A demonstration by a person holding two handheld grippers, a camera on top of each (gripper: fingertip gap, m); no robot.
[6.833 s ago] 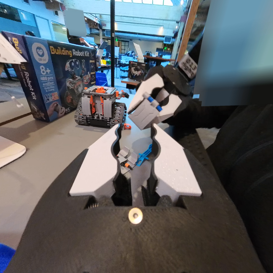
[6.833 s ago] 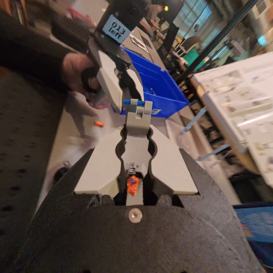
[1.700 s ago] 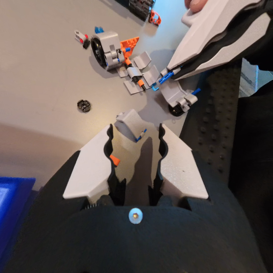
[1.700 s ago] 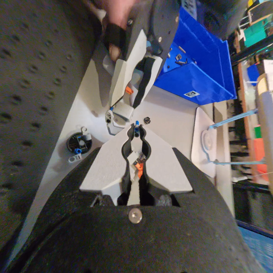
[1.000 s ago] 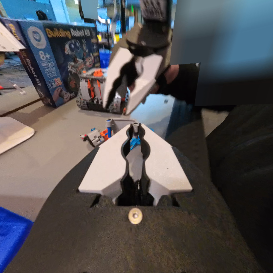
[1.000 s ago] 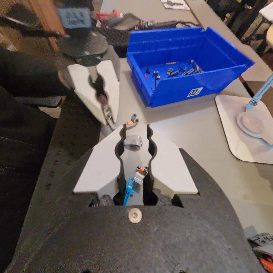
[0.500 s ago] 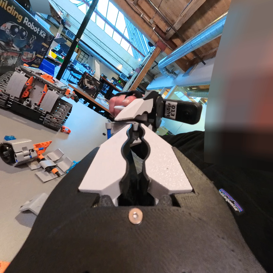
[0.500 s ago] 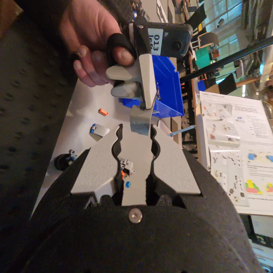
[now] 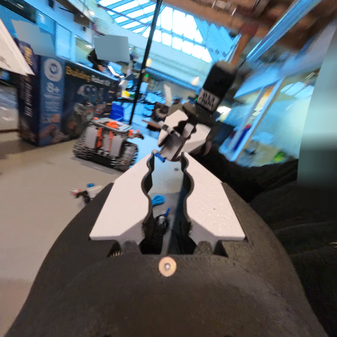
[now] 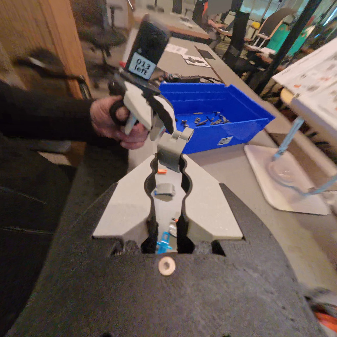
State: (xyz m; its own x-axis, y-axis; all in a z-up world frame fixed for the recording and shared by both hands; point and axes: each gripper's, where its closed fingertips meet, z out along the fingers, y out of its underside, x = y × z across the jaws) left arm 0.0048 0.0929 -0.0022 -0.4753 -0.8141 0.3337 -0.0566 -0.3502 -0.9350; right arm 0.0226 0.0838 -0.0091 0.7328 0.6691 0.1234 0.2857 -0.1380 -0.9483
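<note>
Now, right tool point(image 10: 167, 160): my tips pinch grey piece point(image 10: 170, 151), mid-frame.
Left tool point(image 9: 166, 160): released, empty.
Risk: shallow tip grip; piece could twist out onto tabletop point(image 10: 228, 175).

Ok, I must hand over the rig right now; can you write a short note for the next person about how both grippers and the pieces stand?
Left gripper: open, holds nothing; its tips are beside the knuckle end of the grey panel piece; contact cannot be told.
Right gripper: shut on that piece at its lower end, above the table.
On the table: a loose grey part and a small orange part below the right gripper; the blue bin with small dark parts behind; the tracked robot model stands by the kit box.
</note>
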